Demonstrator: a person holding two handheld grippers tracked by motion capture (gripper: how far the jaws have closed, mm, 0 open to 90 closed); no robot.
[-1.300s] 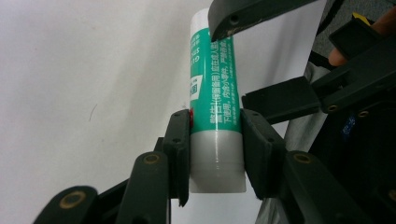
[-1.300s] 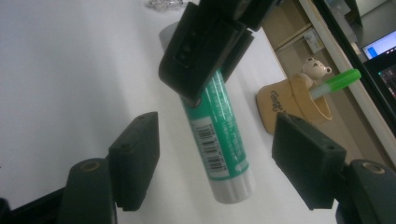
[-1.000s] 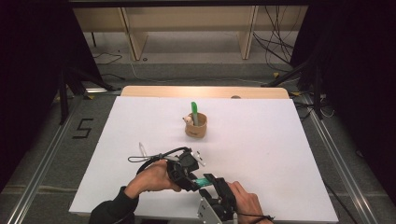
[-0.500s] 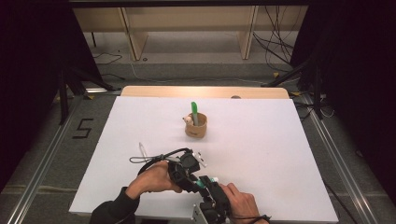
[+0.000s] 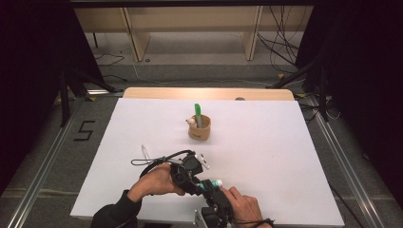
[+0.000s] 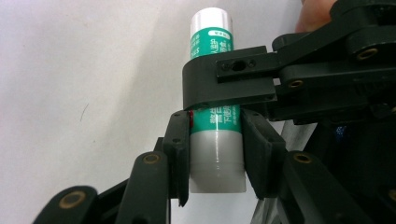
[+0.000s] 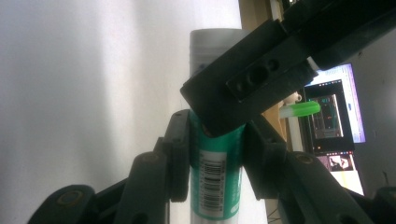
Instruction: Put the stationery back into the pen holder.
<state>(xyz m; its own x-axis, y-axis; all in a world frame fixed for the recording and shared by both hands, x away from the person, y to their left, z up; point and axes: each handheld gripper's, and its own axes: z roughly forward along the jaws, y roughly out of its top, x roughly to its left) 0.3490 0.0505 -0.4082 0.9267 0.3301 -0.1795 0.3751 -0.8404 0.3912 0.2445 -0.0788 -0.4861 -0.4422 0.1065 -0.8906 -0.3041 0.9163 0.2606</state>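
Observation:
A green-and-white glue stick [image 5: 212,183] is held just above the white table [image 5: 266,142] near its front edge, gripped from both sides. My left gripper [image 5: 199,180] comes in from the left and my right gripper [image 5: 213,191] from below. In the left gripper view, my left gripper [image 6: 217,140] is shut on the white end of the glue stick [image 6: 217,172], and the other gripper's jaw crosses the green label above. In the right gripper view, my right gripper [image 7: 217,154] is shut on the barcode part of the glue stick [image 7: 215,186].
A tan cup [image 5: 199,130] with a green marker [image 5: 197,114] standing in it sits mid-table, well beyond the hands. A small white pen [image 5: 145,152] lies left of the left hand. A wooden ledge [image 5: 209,93] runs along the table's far edge.
The right hand and its gripper have shifted a little left and closer to the left gripper. The left hand has barely moved.

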